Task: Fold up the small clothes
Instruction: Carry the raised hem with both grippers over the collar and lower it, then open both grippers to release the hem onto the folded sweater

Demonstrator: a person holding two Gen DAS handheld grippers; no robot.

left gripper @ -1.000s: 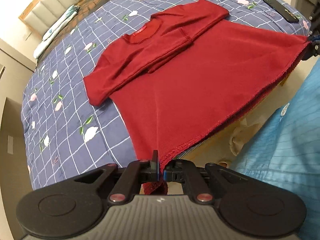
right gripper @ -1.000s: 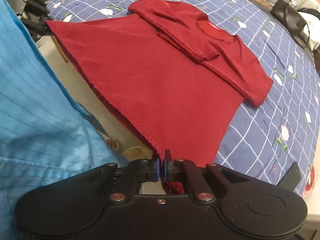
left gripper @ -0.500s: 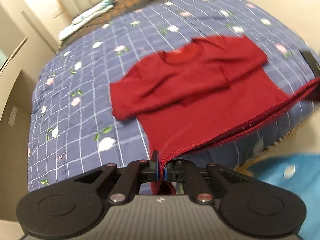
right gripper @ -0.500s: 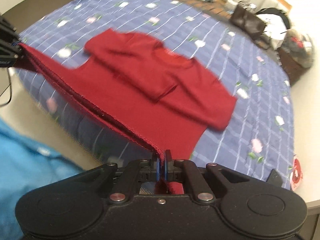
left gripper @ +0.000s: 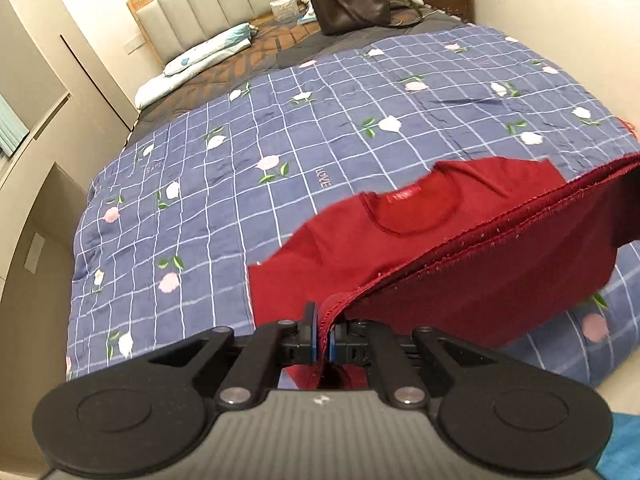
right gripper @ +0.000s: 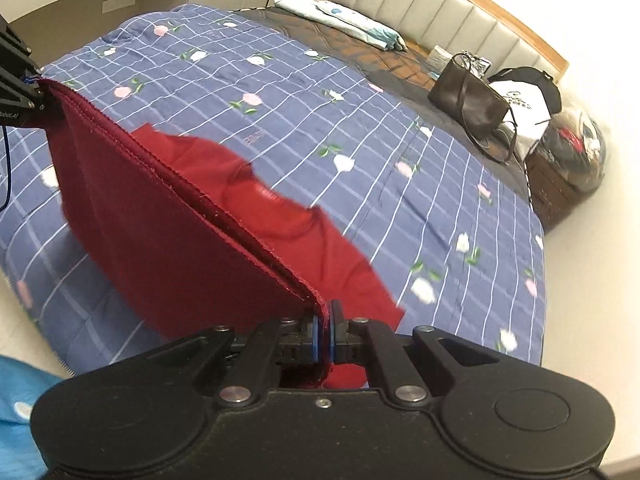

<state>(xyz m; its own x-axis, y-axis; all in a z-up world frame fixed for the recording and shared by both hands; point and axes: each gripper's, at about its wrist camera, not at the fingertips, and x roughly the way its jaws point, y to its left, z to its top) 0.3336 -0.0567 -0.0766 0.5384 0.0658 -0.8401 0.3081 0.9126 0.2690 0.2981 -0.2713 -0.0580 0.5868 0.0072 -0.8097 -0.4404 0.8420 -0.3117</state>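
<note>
A dark red short-sleeved shirt point(left gripper: 344, 256) point(right gripper: 304, 232) lies collar-up on the blue checked bedspread point(left gripper: 240, 152) point(right gripper: 280, 92), near the foot of the bed. Its bottom hem is lifted off the bed and stretched taut between both grippers. My left gripper point(left gripper: 323, 340) is shut on one hem corner. My right gripper point(right gripper: 325, 336) is shut on the other corner. The raised hem hangs over the shirt's lower body and hides it. In the right wrist view the left gripper point(right gripper: 24, 92) shows at the far left edge, holding the hem's other end.
A brown handbag point(left gripper: 350, 8) point(right gripper: 468, 108), a white bag point(right gripper: 524, 108) and a folded pale cloth point(left gripper: 200, 56) point(right gripper: 340, 20) lie near the padded headboard point(left gripper: 208, 12). A wooden nightstand point(right gripper: 556, 188) stands at the bed's right. Blue clothing of a person point(right gripper: 16, 400) shows at the bottom edge.
Both grippers have carried the hem up and forward over the bed, towards the collar. The shirt's lower half has come off the bedspread and the views tilted up to the headboard.
</note>
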